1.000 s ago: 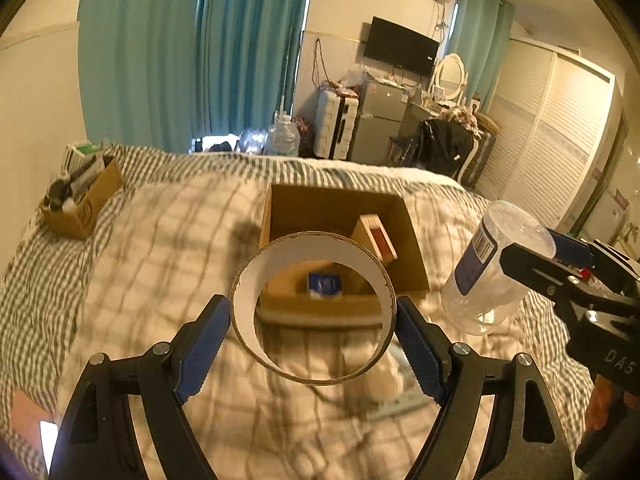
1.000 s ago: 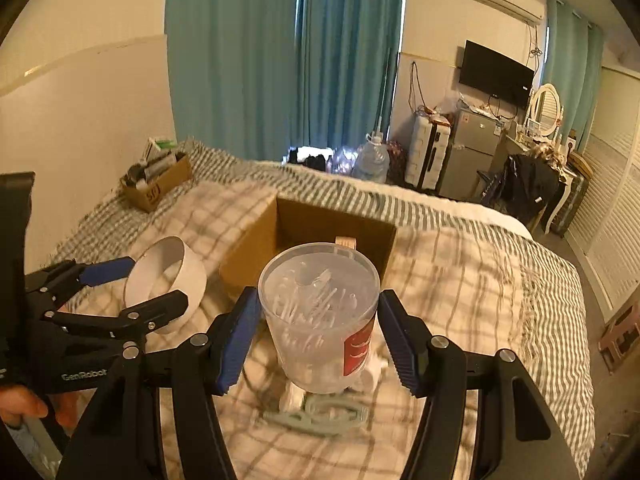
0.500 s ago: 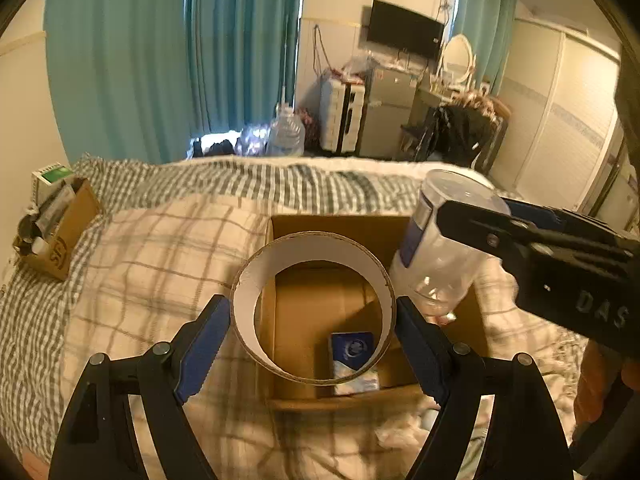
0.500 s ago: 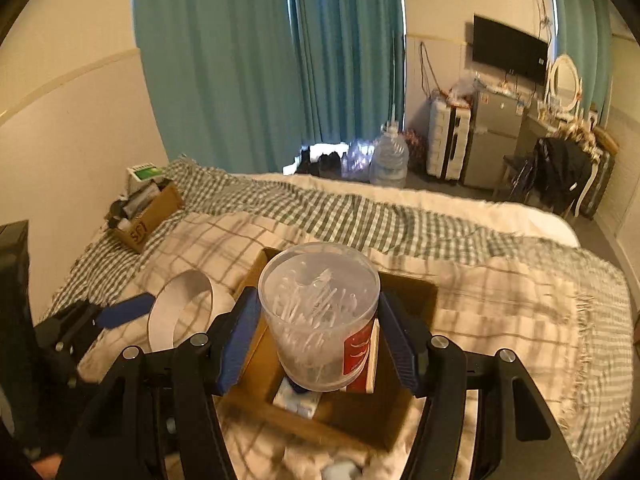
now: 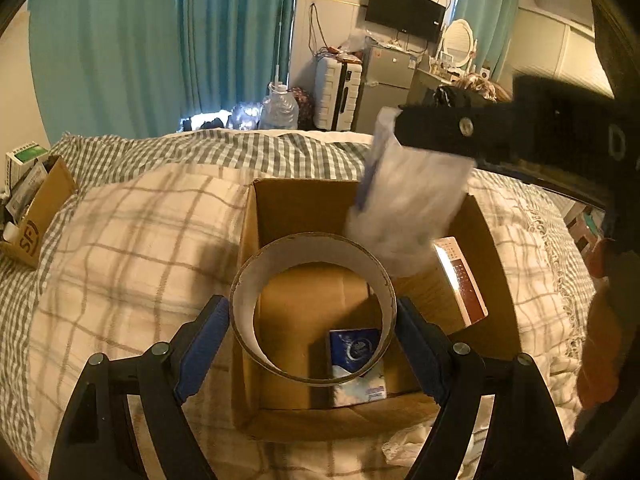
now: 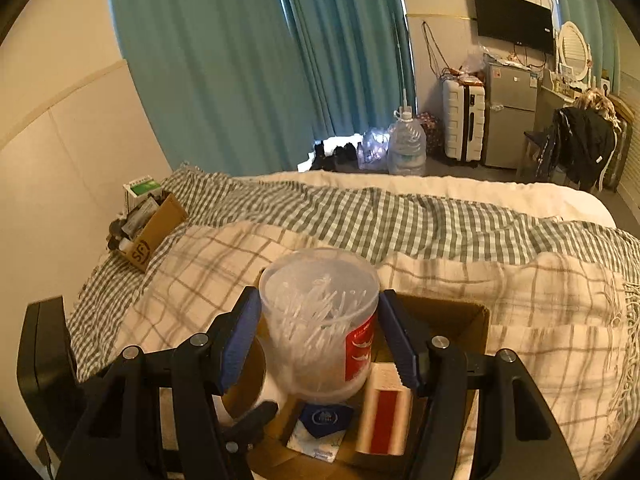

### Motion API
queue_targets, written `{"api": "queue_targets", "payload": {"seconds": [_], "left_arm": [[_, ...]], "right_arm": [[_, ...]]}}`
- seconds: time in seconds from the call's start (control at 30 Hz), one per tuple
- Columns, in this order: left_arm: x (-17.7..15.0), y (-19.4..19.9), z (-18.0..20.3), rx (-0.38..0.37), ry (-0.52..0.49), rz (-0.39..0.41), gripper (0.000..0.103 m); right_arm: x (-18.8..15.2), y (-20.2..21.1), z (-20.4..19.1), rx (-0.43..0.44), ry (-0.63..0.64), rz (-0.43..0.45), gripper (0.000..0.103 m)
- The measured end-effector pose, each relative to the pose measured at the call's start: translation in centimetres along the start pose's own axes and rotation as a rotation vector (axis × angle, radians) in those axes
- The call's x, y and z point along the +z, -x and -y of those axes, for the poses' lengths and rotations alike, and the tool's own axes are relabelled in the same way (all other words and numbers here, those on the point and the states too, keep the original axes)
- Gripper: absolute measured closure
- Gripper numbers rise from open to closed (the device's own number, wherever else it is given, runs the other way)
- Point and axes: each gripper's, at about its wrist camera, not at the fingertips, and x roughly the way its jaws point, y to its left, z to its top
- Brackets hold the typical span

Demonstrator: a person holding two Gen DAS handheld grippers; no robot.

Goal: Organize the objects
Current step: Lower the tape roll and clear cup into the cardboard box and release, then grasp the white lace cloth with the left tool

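The bed (image 6: pixel 460 220) spreads under everything, a plaid blanket (image 5: pixel 132 248) over it. On the blanket sits the open box (image 5: pixel 256 240), and both my claws hang over it. A second, smaller box (image 6: pixel 152 232) of odds and ends sits far left by the wall.

My right claw (image 6: pixel 320 332) is clamped on the clear tub (image 6: pixel 320 312) of swabs, pads pressed to both its sides, above the box's right half; in the left view the tub is blurred. My left claw (image 5: pixel 314 332) is clamped on the tape ring (image 5: pixel 314 312), standing on edge above the box's near left part.

Inside lie a red-and-white carton (image 5: pixel 460 280) against the right wall and a blue pack (image 5: pixel 358 360) near the front.

Risks, as I judge them: the tub is smooth and round, so a tilt or slack grip could let it slide and tip onto the carton. The two claws are near each other, so lowering together could knock them. Freed on edge, the ring may roll or land on the pack
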Motion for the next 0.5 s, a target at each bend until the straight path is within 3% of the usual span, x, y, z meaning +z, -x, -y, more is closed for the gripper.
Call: {"api": "queue_targets", "payload": {"seconds": [0.1,0.3,0.5], "left_arm": [[-0.1,0.7,0.2,-0.011,0.006,-0.012,0.017],[-0.2,3.8,0.7,0.021,-0.009,0.001,0.008],[-0.6,9.3,1.3,0.04,-0.021,0.059,0.002]], "right_arm": [[0.1,0.7,0.1,0.008,-0.029,-0.004,0.028],[0.3,4.8,-1.0,-0.068,0.026,0.016,0.024],[-0.5,11.7,-1.8,-0.161,0.063,0.05,0.02]]}}
